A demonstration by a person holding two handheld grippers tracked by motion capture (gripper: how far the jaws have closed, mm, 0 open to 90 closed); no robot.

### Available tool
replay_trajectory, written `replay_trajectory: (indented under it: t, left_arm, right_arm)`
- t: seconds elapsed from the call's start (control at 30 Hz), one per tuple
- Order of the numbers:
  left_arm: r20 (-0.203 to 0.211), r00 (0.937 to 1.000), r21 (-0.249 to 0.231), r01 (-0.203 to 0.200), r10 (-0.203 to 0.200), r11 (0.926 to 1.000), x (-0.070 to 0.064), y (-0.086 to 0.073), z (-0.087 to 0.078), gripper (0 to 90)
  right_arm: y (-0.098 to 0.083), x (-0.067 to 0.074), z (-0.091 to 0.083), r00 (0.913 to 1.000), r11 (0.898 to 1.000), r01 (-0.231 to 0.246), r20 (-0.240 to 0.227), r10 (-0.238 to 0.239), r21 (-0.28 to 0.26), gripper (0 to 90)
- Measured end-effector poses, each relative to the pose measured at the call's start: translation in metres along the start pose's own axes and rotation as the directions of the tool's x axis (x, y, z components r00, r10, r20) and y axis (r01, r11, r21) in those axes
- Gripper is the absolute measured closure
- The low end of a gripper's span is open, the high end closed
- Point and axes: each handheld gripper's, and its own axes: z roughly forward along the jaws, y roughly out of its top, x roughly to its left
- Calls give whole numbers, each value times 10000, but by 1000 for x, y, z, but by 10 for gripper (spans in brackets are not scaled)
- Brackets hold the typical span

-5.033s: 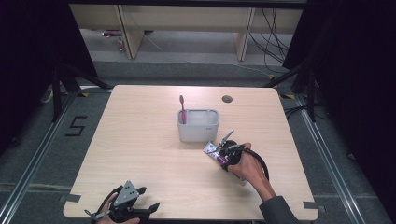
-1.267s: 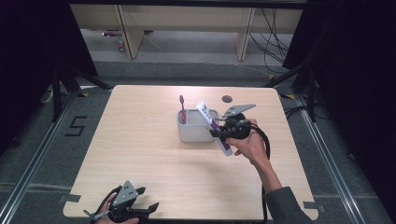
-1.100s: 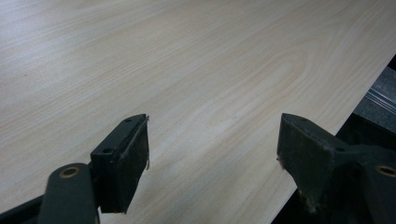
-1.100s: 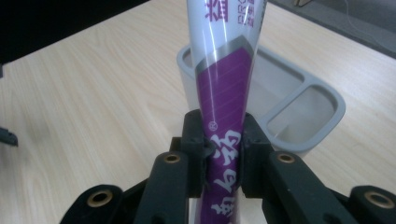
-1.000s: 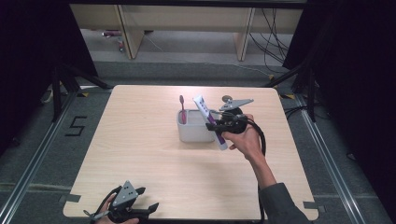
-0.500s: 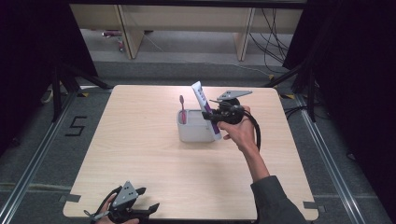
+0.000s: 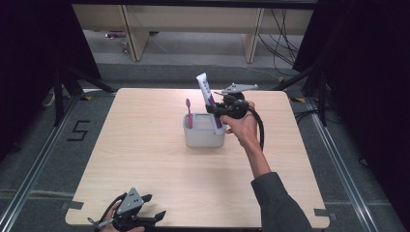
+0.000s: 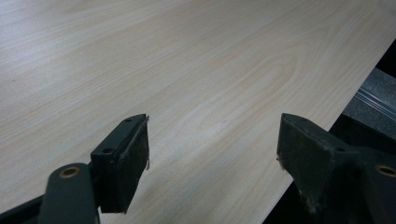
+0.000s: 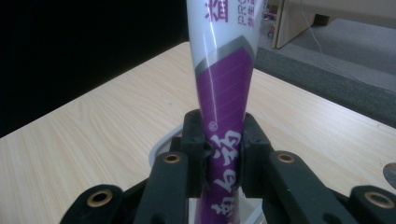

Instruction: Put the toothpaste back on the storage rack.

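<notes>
Right arm stretched forward; right gripper [image 7: 215,110] clamps white-and-purple toothpaste tube [image 7: 207,93] upright over grey plastic holder [image 7: 203,137]. Left gripper [image 8: 212,149] released, resting on table edge.

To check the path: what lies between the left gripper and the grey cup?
In the high view, only bare table lies between the left gripper and the cup.

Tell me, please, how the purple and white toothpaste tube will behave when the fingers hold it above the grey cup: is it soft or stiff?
The toothpaste tube is probably soft: its body looks pinched narrower where the right gripper clamps it. It likely stays fairly straight, since it stands nearly upright above the grey cup. Its glossy surface may slip somewhat.
</notes>
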Motion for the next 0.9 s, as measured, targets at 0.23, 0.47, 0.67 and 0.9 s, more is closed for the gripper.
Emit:
replay_trajectory:
  t: [0.23,0.47,0.67,0.9]
  left_arm:
    - [-20,9999,48,-144,144,9999,0,1,-2,248]
    - [42,9997,19,-223,223,9997,1,0,-2,248]
    - [48,9999,-33,-105,105,9999,0,0,-1,248]
    - [69,10000,-54,-70,70,10000,-1,0,-1,248]
  right_arm:
    - [5,1,12,9999,9997,-111,24,112,-224,762]
    - [11,-1,23,9999,9984,-12,158,21,-563,762]
    - [10,-5,32,9997,9977,-199,128,208,-655,761]
    - [10,-10,40,9983,9964,-384,398,415,-757,761]
